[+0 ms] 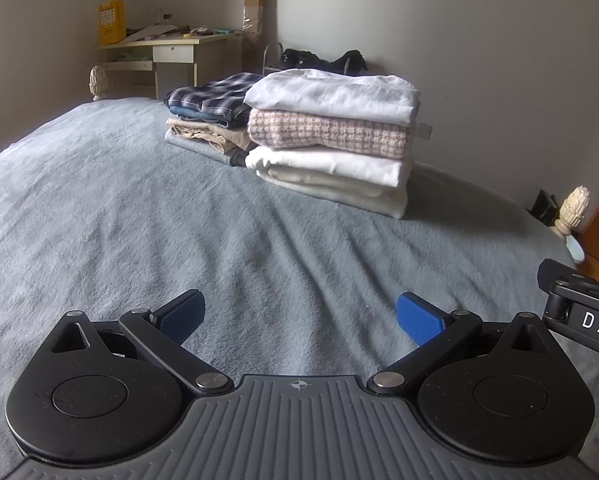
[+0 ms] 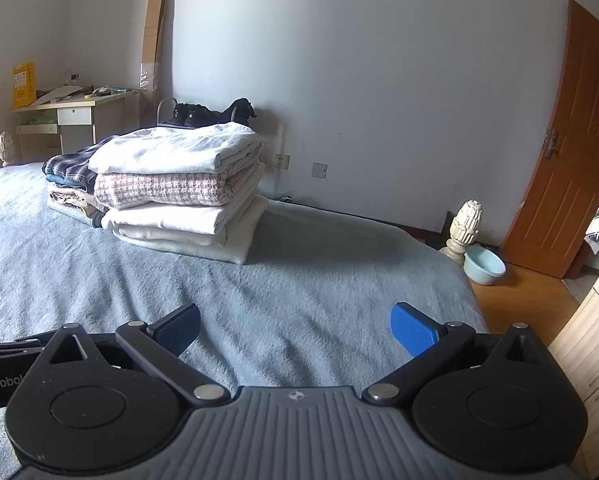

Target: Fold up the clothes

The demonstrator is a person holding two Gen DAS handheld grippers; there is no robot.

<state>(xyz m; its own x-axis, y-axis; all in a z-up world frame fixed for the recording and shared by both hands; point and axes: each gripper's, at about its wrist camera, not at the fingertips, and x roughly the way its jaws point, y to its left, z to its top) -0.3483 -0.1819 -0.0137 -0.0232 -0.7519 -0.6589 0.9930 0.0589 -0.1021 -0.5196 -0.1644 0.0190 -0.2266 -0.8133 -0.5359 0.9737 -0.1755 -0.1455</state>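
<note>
Hovering wide and empty, the left tool [image 1: 299,316] and right tool [image 2: 295,328] face two folded stacks [image 1: 331,136] on the bed [image 1: 139,220]; nothing unfolded shows.

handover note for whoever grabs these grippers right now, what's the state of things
Left gripper: open, holding nothing, above the grey bedspread.
Right gripper: open, holding nothing, beside the left one.
Clothes: two folded stacks at the far side of the bed, the near stack with a white top piece, the plaid-topped stack behind it.
Done: everything in view is folded and stacked.
Left: no unfolded garment shows in either view; look off-frame for more.
</note>
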